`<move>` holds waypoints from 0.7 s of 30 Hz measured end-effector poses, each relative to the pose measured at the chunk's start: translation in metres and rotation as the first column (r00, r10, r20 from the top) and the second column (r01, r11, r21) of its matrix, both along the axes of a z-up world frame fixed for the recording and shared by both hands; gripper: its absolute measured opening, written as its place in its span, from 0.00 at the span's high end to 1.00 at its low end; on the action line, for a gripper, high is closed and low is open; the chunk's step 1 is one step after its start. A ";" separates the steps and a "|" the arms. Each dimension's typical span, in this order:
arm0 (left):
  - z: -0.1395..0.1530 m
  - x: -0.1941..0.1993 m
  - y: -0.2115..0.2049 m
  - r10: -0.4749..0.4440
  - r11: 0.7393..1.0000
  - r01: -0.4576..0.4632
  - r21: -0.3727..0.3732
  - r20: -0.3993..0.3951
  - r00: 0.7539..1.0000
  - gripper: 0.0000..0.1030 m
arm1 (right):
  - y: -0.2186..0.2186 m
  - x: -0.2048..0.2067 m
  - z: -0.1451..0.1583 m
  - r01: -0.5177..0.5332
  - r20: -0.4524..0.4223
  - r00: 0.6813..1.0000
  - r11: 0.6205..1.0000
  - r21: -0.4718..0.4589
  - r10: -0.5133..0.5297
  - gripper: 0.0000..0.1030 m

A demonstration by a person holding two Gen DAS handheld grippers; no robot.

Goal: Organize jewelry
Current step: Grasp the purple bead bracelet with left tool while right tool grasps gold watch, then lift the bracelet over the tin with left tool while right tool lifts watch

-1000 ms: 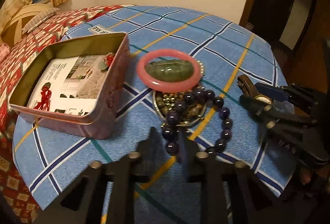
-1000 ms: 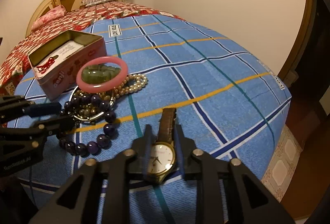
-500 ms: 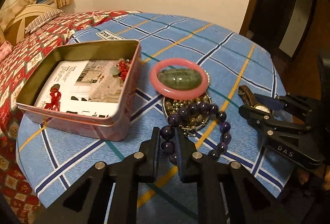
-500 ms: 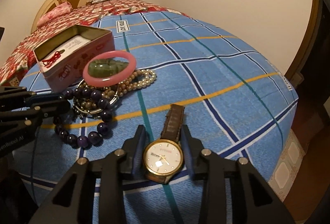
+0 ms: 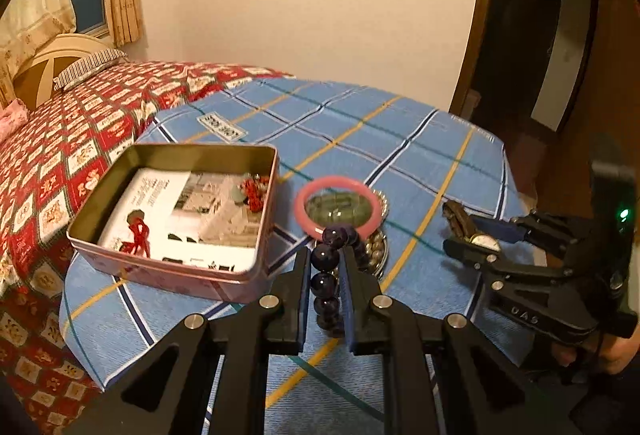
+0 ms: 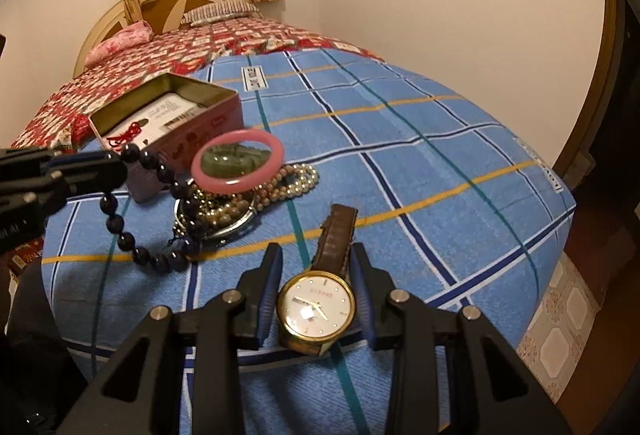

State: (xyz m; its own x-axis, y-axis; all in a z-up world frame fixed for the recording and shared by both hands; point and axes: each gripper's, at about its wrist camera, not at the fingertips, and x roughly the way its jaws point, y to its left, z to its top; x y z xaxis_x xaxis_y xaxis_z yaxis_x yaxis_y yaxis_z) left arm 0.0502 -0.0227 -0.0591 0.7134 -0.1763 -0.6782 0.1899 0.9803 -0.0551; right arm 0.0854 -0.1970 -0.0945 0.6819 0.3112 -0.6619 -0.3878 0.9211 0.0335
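My left gripper is shut on a dark purple bead bracelet and lifts one end of it; in the right wrist view the bracelet hangs from that gripper down to the cloth. My right gripper closes around a gold watch with a brown strap, lying on the blue checked tablecloth; the pads look just off the case. An open pink tin holds red trinkets. A pink bangle rests on a pile of jewelry beside the tin.
A pearl necklace and a green stone piece lie in the pile by the bangle. The table edge falls off at the right toward a tiled floor. A bed with a red quilt stands behind.
My left gripper closed on the purple bracelet and raised it off the cloth. My right gripper moved forward around the watch and its jaws narrowed toward the case.
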 end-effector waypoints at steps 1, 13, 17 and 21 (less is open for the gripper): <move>0.003 -0.001 0.001 0.001 1.000 -0.001 0.000 0.009 1.000 0.87 | 0.000 0.000 0.001 0.000 0.002 1.000 1.000 0.002 0.000 0.64; 0.028 -0.007 0.016 0.046 0.999 -0.047 0.004 0.073 0.996 0.87 | 0.006 -0.006 0.016 -0.017 0.052 0.999 1.000 0.018 0.016 0.64; 0.032 -0.007 0.023 0.069 0.997 -0.070 0.013 0.087 0.994 0.87 | 0.009 -0.007 0.021 -0.028 0.067 0.997 1.000 0.014 0.027 0.64; 0.034 -0.004 0.034 0.105 0.994 -0.106 0.008 0.087 0.991 0.87 | 0.013 -0.005 0.026 -0.039 0.081 0.996 0.999 0.006 0.038 0.64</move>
State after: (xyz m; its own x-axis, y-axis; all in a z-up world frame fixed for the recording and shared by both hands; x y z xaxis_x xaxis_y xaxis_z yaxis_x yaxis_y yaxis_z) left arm 0.0458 0.0117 -0.0248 0.7837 -0.0890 -0.6148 0.0891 0.9956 -0.0305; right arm 0.0807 -0.1836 -0.0681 0.7203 0.3432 -0.6028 -0.4247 0.9053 0.0079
